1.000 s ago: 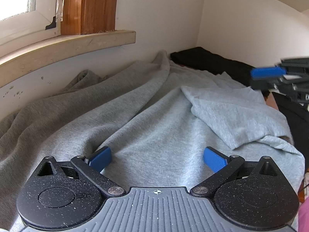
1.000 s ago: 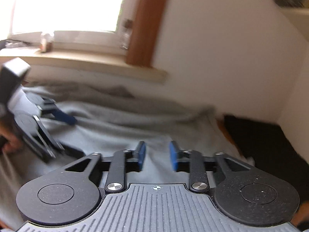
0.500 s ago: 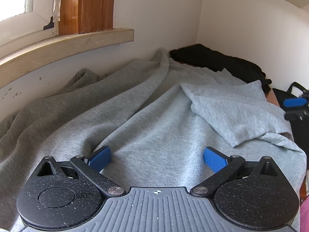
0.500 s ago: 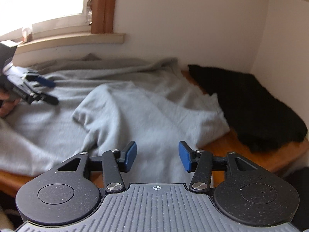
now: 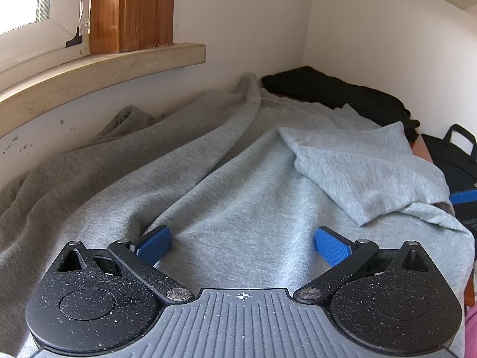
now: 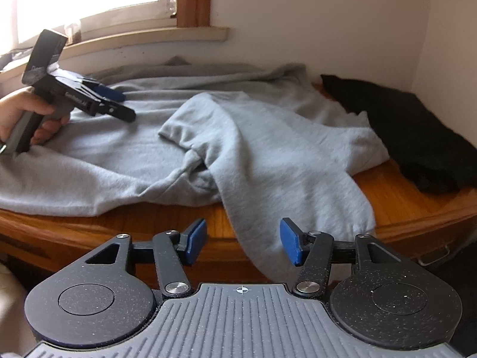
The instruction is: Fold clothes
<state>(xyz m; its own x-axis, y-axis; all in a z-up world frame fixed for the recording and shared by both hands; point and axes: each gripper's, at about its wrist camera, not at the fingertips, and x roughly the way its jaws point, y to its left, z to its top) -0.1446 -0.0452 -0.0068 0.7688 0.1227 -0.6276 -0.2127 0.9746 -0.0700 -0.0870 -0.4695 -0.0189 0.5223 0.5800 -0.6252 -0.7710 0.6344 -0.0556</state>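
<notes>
Hanging over the front edge of the wooden table (image 6: 396,197), one part of the light grey sweatshirt (image 6: 268,149) drops down between the blue pads of the right gripper (image 6: 243,243). The jaws of this gripper have just been opening; they now stand about half wide, and the pads do not press on the cloth.

Further in, the sweatshirt lies spread over most of the table, crumpled, with one sleeve (image 6: 190,116) folded across the body. The left gripper (image 5: 243,243) is held low over the left part of the garment, and its jaws stand wide apart with nothing gripped; grey cloth lies under and between the pads. In the right wrist view a hand (image 6: 21,116) of the person holds this gripper by its handle, resting on the sweatshirt.

Behind the sweatshirt, in the far right corner of the table, a black garment (image 6: 417,128) lies against the white wall (image 6: 313,15), touching the grey cloth at its edge. Along the far wall runs a pale window sill (image 5: 98,71), with a wooden window frame (image 5: 131,9) above it.
</notes>
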